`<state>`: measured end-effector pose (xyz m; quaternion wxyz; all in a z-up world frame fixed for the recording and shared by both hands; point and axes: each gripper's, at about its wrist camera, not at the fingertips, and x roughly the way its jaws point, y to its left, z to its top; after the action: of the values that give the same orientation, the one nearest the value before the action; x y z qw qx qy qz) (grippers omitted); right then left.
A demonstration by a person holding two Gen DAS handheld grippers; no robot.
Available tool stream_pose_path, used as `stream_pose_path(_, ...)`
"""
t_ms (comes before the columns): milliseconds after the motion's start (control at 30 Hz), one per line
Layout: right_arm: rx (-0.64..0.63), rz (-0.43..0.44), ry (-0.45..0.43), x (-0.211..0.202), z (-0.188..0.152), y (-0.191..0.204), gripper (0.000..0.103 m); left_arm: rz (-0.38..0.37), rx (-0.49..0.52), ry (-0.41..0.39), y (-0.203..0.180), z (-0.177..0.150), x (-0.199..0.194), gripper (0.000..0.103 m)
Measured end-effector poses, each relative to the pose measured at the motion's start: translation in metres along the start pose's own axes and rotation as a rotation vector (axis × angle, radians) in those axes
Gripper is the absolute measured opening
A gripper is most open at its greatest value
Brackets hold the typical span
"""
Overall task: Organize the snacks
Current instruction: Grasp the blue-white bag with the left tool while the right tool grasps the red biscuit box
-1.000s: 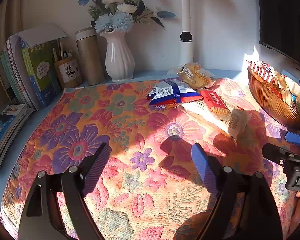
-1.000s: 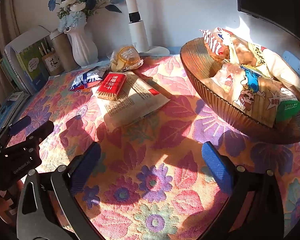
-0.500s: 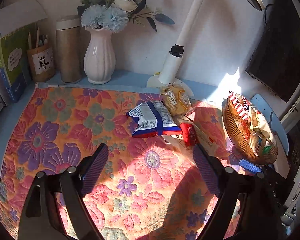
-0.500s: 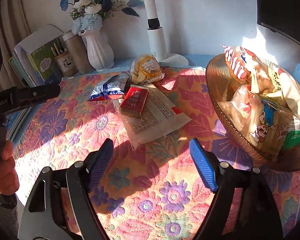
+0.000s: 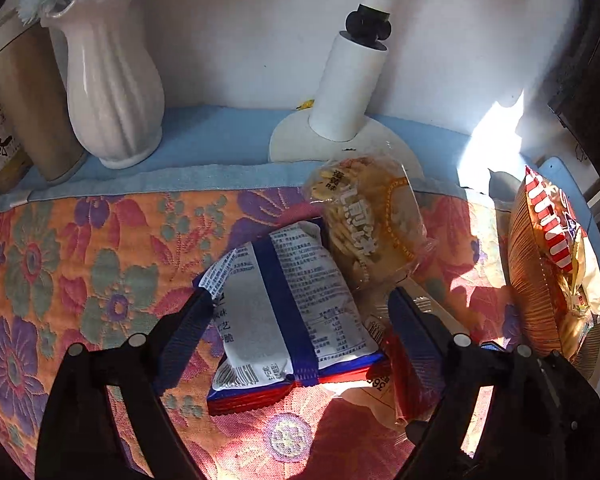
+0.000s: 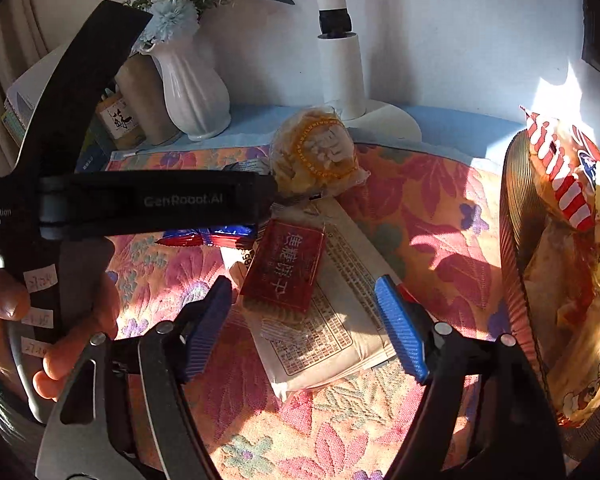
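In the left wrist view a white and blue snack packet point(image 5: 292, 308) lies on the flowered cloth point(image 5: 80, 280). My left gripper point(image 5: 300, 296) straddles it, jaws closing, pads at its edges without a clear squeeze. In the right wrist view a red biscuit packet point(image 6: 288, 264) rests on a flat beige packet point(image 6: 332, 328). My right gripper point(image 6: 303, 282) is low over both with them between its closing jaws, pads apart from them. A round yellow cracker packet point(image 5: 364, 220) point(image 6: 316, 152) lies just beyond. The ribbed brown bowl point(image 5: 528, 280) point(image 6: 516, 240) on the right holds several packets.
A white vase point(image 5: 112, 80), a tan cylinder point(image 5: 32, 100) and a white lamp base point(image 5: 348, 80) stand along the back wall. The left gripper's black body point(image 6: 160, 200) and a person's hand point(image 6: 4, 300) cross the left of the right wrist view.
Both grippers have moved forward and down onto the snacks. The left now straddles the white and blue packet; the right, with narrower jaws, is over the red and beige packets.
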<state>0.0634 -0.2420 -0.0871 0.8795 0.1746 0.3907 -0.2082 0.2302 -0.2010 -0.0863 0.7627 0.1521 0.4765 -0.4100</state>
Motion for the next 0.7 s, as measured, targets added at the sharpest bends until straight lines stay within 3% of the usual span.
stream_pose_path(67,0.003,0.004,0.005,0.007,0.001,0.000,0.076,0.024,0.016,-0.009,0.001,-0.002,0.002,0.073)
stream_pose_path(167,0.013,-0.007,0.008,0.015,0.001,0.000,0.073,0.000,0.009,-0.019,0.007,-0.003,0.003,0.064)
stream_pose_path(233,-0.012,-0.020,-0.001,0.016,0.002,0.005,0.055,-0.013,0.010,-0.025,0.009,-0.005,0.001,0.062)
stream_pose_path(333,-0.026,-0.055,-0.014,0.015,0.002,0.006,0.040,-0.025,0.014,-0.048,0.013,-0.011,-0.007,0.058)
stream_pose_path(500,0.062,0.012,0.011,0.004,-0.003,-0.016,0.036,-0.046,-0.004,-0.118,0.025,-0.029,-0.041,0.058)
stream_pose_path(700,0.070,0.090,-0.033,-0.041,-0.026,-0.019,0.036,-0.048,0.000,-0.164,0.038,-0.076,-0.094,0.058)
